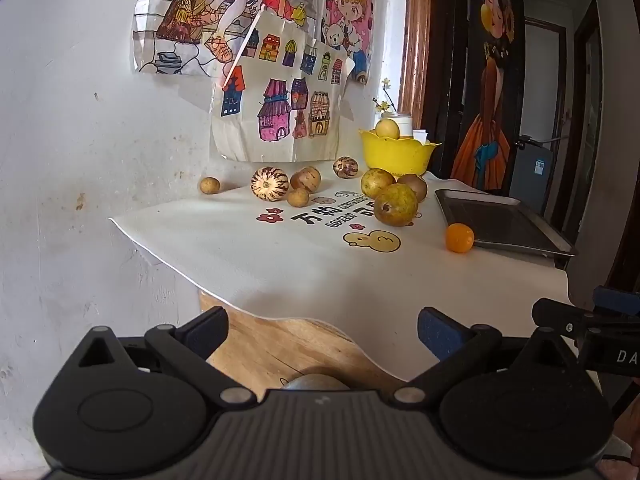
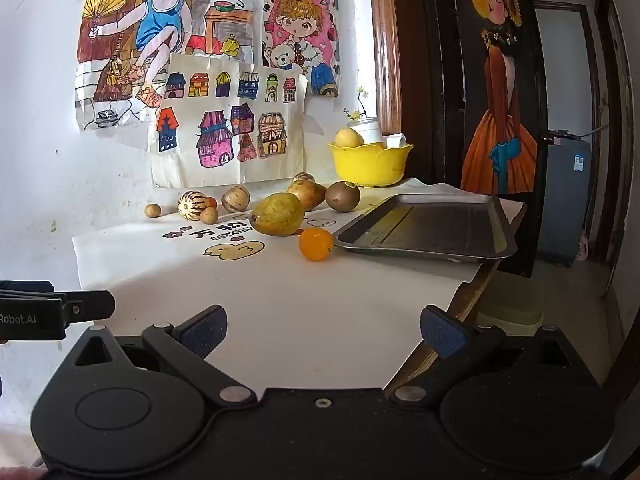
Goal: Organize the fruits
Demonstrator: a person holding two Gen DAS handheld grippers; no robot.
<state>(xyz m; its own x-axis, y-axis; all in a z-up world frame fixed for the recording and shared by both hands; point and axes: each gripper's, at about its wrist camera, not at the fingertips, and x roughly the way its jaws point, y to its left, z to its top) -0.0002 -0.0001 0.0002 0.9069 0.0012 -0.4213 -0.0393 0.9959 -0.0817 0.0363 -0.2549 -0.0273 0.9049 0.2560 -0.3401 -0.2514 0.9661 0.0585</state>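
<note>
Several fruits lie on a white printed cloth (image 1: 248, 256): a striped melon (image 1: 269, 183), small brown fruits (image 1: 209, 185), a big green-yellow pear (image 1: 395, 204) and a small orange (image 1: 459, 237) beside a metal tray (image 1: 500, 220). A yellow bowl (image 1: 394, 154) at the back holds a yellow fruit (image 1: 387, 128). In the right wrist view the pear (image 2: 277, 214), orange (image 2: 316, 244), tray (image 2: 428, 226) and bowl (image 2: 369, 164) also show. My left gripper (image 1: 322, 330) is open and empty near the table's front edge. My right gripper (image 2: 322, 330) is open and empty, to the right of the left one.
The wall (image 1: 60, 140) behind the table carries coloured drawings (image 1: 276, 108). A dark door with a painted figure (image 2: 500, 92) stands to the right. The bare wooden table edge (image 1: 280, 344) shows under the cloth. A white jar with a flower (image 2: 366, 126) stands behind the bowl.
</note>
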